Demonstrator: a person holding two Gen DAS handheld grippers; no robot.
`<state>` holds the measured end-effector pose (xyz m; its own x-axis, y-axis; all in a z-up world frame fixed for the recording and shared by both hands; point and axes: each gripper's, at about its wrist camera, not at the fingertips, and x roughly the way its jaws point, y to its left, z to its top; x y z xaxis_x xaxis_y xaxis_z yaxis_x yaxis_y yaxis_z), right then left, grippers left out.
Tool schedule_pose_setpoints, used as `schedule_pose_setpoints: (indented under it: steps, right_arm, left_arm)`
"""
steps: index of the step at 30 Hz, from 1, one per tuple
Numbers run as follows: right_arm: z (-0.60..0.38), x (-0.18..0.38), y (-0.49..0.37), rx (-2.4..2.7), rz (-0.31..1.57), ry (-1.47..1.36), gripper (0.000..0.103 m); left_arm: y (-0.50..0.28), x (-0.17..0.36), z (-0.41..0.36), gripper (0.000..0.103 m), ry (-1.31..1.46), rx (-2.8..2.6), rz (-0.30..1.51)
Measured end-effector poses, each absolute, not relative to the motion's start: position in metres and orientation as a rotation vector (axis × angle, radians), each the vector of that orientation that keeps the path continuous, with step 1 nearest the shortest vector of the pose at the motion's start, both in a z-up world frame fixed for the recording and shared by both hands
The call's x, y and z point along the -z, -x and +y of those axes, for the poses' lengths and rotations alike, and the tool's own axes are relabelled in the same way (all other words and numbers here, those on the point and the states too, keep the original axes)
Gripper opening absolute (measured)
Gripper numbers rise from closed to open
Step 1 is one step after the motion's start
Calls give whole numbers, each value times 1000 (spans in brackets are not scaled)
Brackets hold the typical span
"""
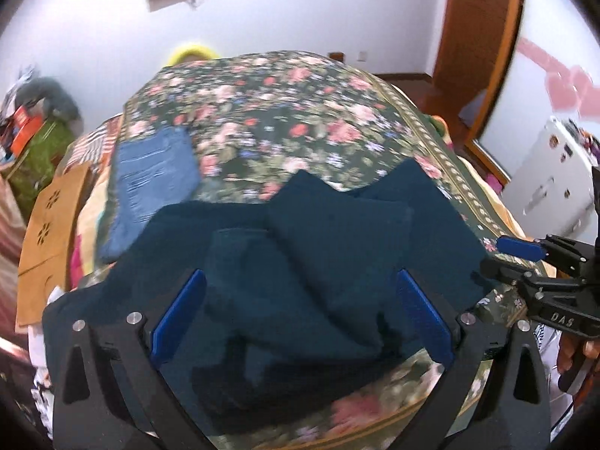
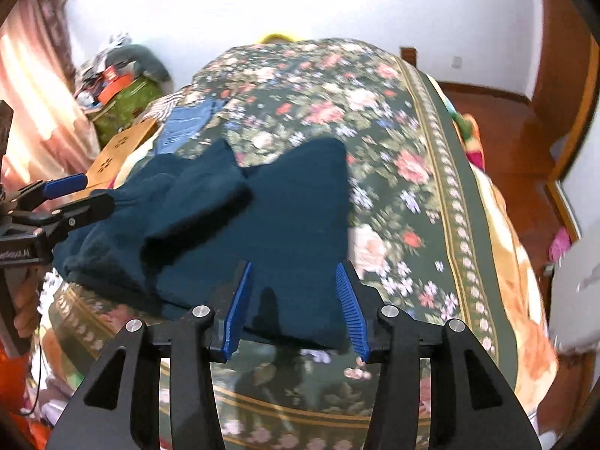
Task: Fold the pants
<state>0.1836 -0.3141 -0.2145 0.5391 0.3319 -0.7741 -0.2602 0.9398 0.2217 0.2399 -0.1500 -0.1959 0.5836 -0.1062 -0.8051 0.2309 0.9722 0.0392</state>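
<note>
Dark teal pants (image 1: 300, 255) lie crumpled and partly doubled over on the near part of a floral bedspread (image 1: 281, 112). My left gripper (image 1: 300, 277) hovers open and wide above the middle of the pants, with nothing pinched between its blue pads. In the right wrist view the pants (image 2: 262, 217) spread to the left, and my right gripper (image 2: 294, 268) stands partly open over their near edge, its pads off the cloth. Each gripper shows in the other's view: the right gripper (image 1: 506, 258) at the pants' right edge, the left gripper (image 2: 75, 195) at their left end.
Folded blue jeans (image 1: 153, 176) rest on the bed's left side, beside a tan cardboard box (image 1: 48, 232). A cluttered green box (image 2: 123, 97) stands by the curtain. A white cabinet (image 1: 555, 172) and a wooden door frame (image 1: 483, 37) are at right. A hand (image 1: 573, 348) holds the right gripper.
</note>
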Motion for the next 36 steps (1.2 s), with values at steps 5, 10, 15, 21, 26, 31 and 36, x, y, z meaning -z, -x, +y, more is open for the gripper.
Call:
schedule_pose_setpoints:
  steps: [5,10,15,21,26,31,36]
  right_arm:
    - [-322,239,-183,-359,994,-123,43]
    - [-327,245,-180,-367,998,-165,46]
    - [-327,245,-177,-367,996,-171,47]
    - [-326,246,-177,-357,999,-159,47]
    - [-323,239,-177,-340,1000,-124,47]
    - [-314,216,-182,-342,951,-96,47]
    - [-294,193,-203,-359,887,-60,55]
  left_arm:
    - [-253,226,-190,102,-249,204,969]
    - [-265,252,-207,75,-354,146,987]
    - [-265,244,-187,39,-285,125,970]
    - [-247,220,-130,40,-163,67,957]
    - [-231,223,-77,61,-95,20,1017]
    - [-226,212,-37,70,6,-15,998]
    - [-245,193,-28,74,39,-2,943]
